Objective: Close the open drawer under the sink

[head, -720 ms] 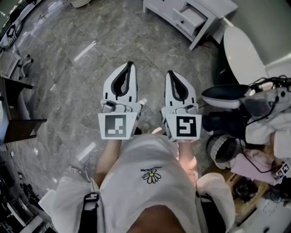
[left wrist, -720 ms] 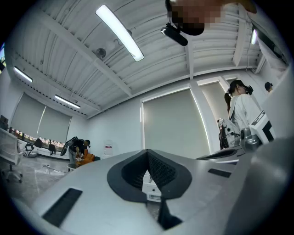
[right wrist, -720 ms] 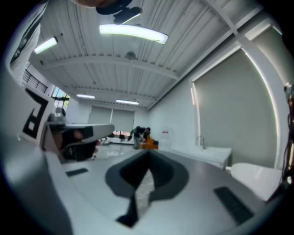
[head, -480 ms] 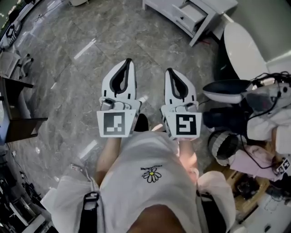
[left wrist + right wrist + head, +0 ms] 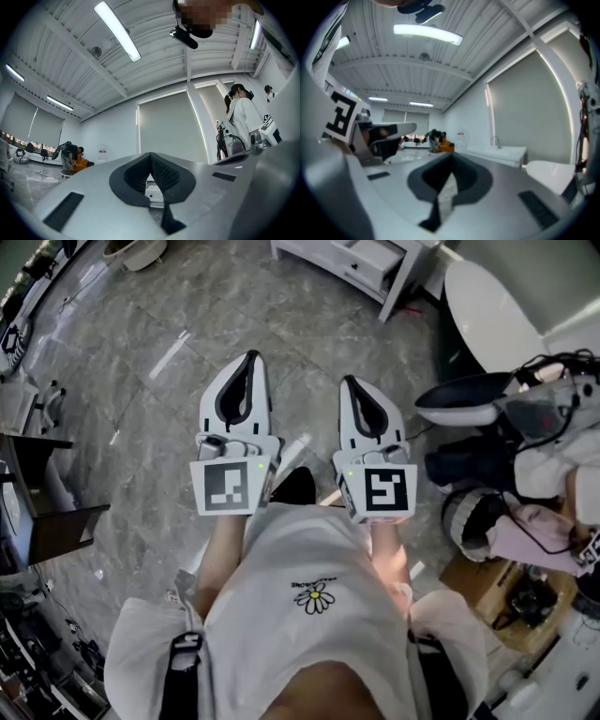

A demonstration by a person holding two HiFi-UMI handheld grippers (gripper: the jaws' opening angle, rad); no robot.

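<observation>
In the head view, 2 grippers are held side by side above a grey marble floor (image 5: 141,427), in front of a white shirt (image 5: 309,615). The left gripper (image 5: 250,357) and the right gripper (image 5: 349,382) are both pointed away from the body. The white cabinet (image 5: 405,282) is located at the top edge, well apart from both grippers, and its drawer (image 5: 373,257) is seen pulled out.

In the left gripper view, the jaws are closed fully together and nothing is held. Part of the cabinet is visible past them.

In the right gripper view, the jaws are likewise closed and empty. A tap (image 5: 494,140) is seen ahead.
</observation>
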